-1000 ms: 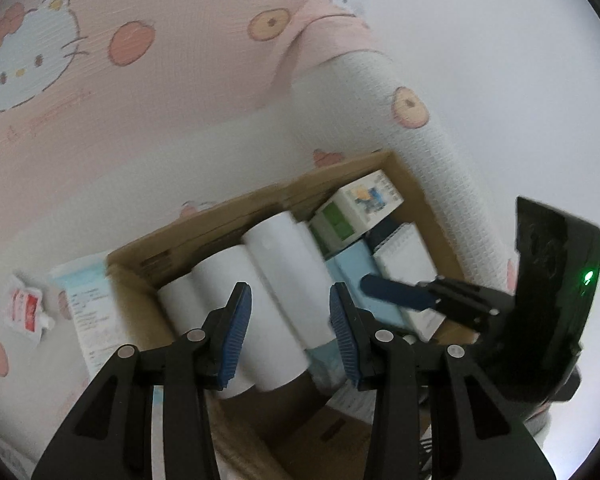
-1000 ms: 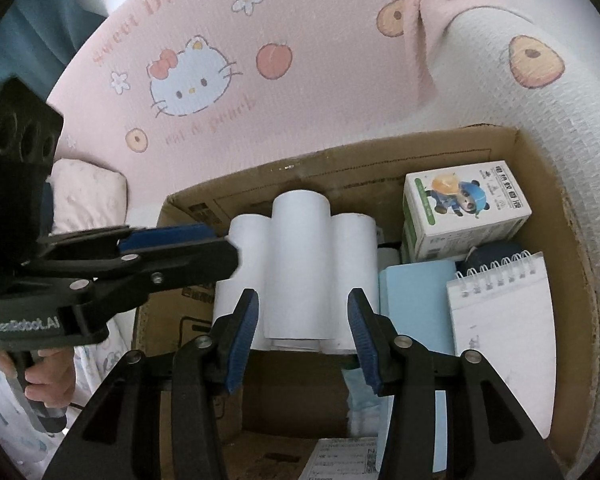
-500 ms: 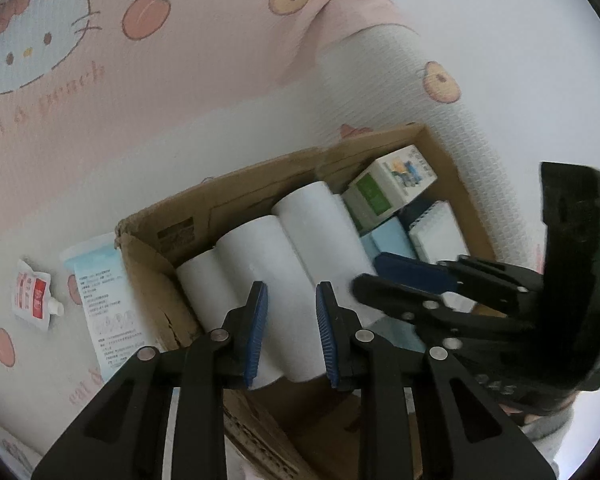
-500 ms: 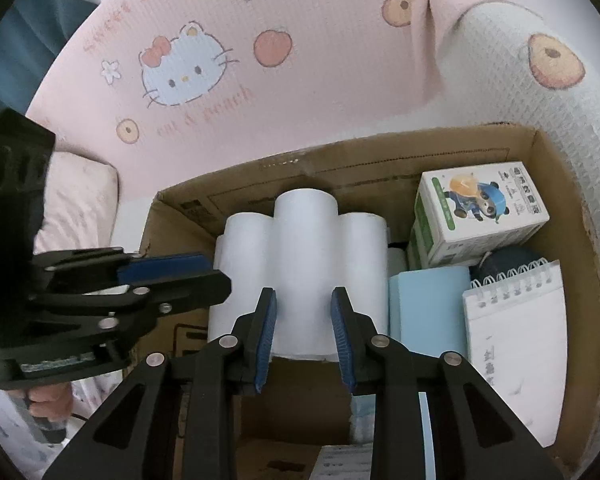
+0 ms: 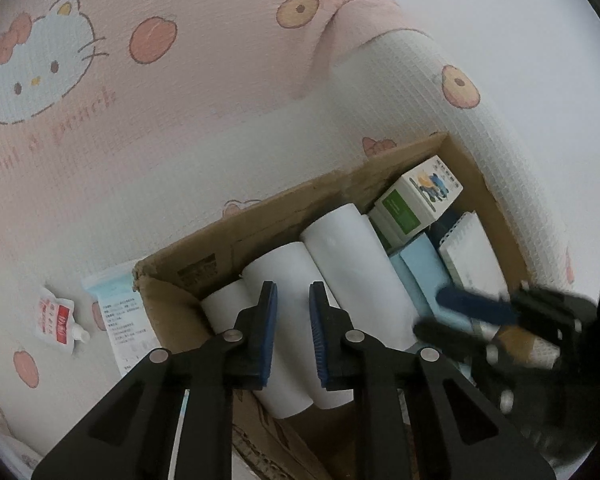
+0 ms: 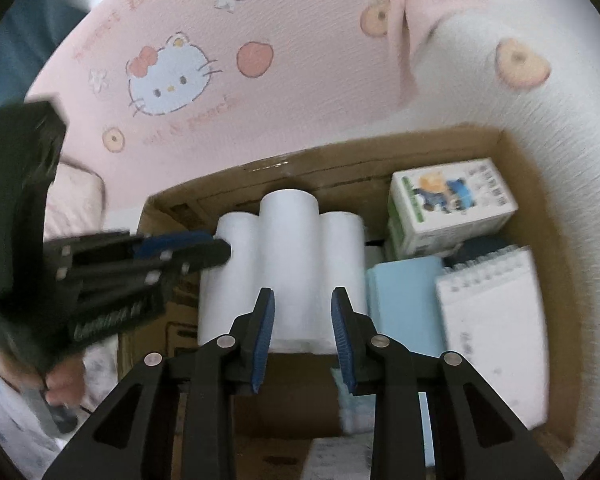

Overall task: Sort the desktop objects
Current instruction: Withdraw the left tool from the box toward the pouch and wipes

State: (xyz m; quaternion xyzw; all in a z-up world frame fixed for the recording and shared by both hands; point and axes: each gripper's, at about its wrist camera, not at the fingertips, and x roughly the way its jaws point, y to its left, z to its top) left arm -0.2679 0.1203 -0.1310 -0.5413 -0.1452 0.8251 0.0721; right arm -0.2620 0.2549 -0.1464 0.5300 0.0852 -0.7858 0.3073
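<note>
Three white paper rolls (image 6: 284, 264) lie side by side in the cardboard box (image 6: 540, 216), one riding on top of the other two, and both tongs hang above them, angled steeply down. The left tongs (image 5: 293, 332) are closing with a narrow gap between the pads and nothing in it; the rolls lie behind and below. The right tongs (image 6: 302, 336) stand a little apart, also empty, framing the top roll from above.

To the right of the rolls sit a green-and-white carton (image 6: 448, 208), a pale blue packet (image 6: 408, 304) and a spiral notepad (image 6: 492, 312), packed tight. My read: the box looks nearly filled, and the step in hand is either tidying the rolls or going for what is outside. Still out on the cover are a blue-and-white packet (image 5: 116, 316), touching the box's left wall, and a small red-and-white sachet (image 5: 58, 320) beside it.

To do this well, open the tongs before coming down; at this gap neither pair takes a roll. Soft paper dents, so clamp gently. The two tools are close together, so I would send one hand in at a time.

Underneath is no hard table but soft bedding: a pink and white waffle-textured cover (image 5: 188, 128) printed with a cartoon cat and peaches, folded and rumpled near the box. A bare pale wall rises behind.
</note>
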